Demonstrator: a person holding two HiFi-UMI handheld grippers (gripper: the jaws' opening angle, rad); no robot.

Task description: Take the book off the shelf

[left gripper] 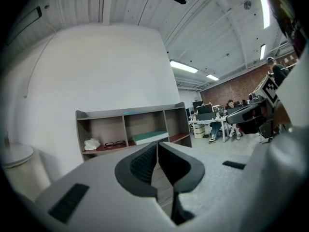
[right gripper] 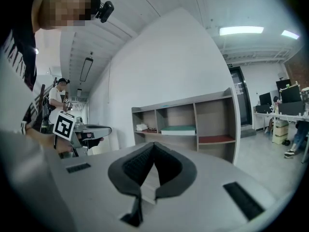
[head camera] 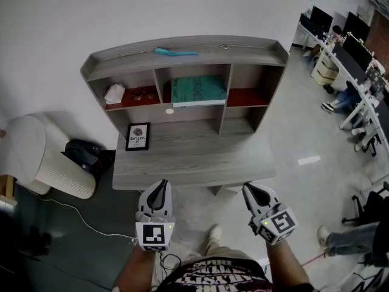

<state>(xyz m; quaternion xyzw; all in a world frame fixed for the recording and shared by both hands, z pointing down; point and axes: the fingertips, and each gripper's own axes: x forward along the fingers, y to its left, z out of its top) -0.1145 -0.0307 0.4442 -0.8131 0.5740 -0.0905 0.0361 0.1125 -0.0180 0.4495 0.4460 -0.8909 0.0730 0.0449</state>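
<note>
A teal book lies flat in the middle compartment of the grey desk shelf; it also shows as the book in the left gripper view and the book in the right gripper view. My left gripper and right gripper hang side by side in front of the desk, well short of the shelf. Both have their jaws closed together with nothing between them. The left gripper and right gripper both point toward the shelf.
A framed card stands on the desk top. The left compartment holds a white crumpled thing and glasses. A teal item lies on the shelf's top. A white bin stands at the left; office desks and seated people are at the right.
</note>
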